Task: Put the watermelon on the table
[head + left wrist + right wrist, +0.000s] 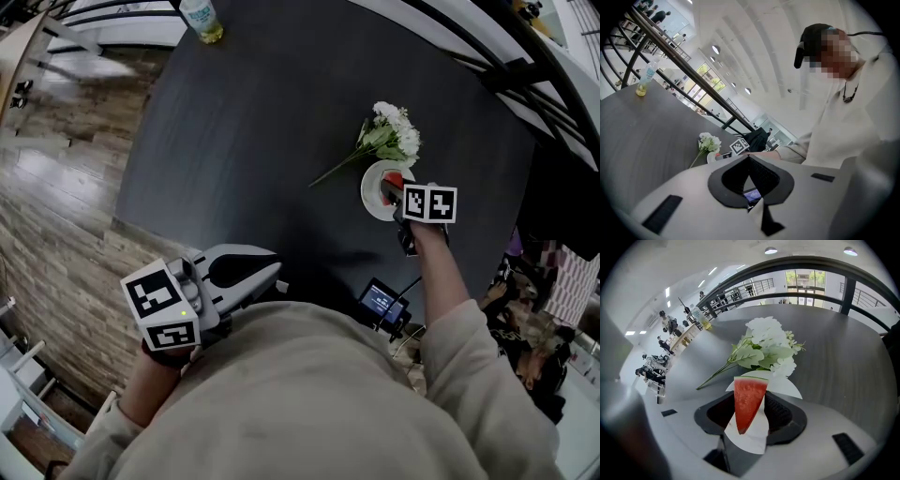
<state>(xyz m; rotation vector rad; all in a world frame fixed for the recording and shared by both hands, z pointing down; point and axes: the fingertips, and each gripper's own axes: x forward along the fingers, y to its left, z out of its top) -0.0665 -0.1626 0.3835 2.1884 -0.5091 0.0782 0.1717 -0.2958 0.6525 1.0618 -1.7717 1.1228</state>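
Right gripper poised steeply downward over a white plate on the dark worktop. Its fingers stand well apart, one on either side of the watermelon, a red wedge with its rind end away from the gripper and its tip toward it. The pads sit close to the wide rind end, but no squeeze is evident, so the wedge appears to lie loose on the plate, not yet moved to the bare worktop. Left gripper held low near the person's body, fingers closed together on nothing.

Likely hazards: the sides of the wedge taper, so closing fingers could push it out toward its tip instead of gripping it. Too firm a closure would crush the soft flesh, while too light a one would let it drop on the lift. A spray of white flowers lies against the far rim of the plate, so a lift carried forward could snag the blooms or drag the plate.
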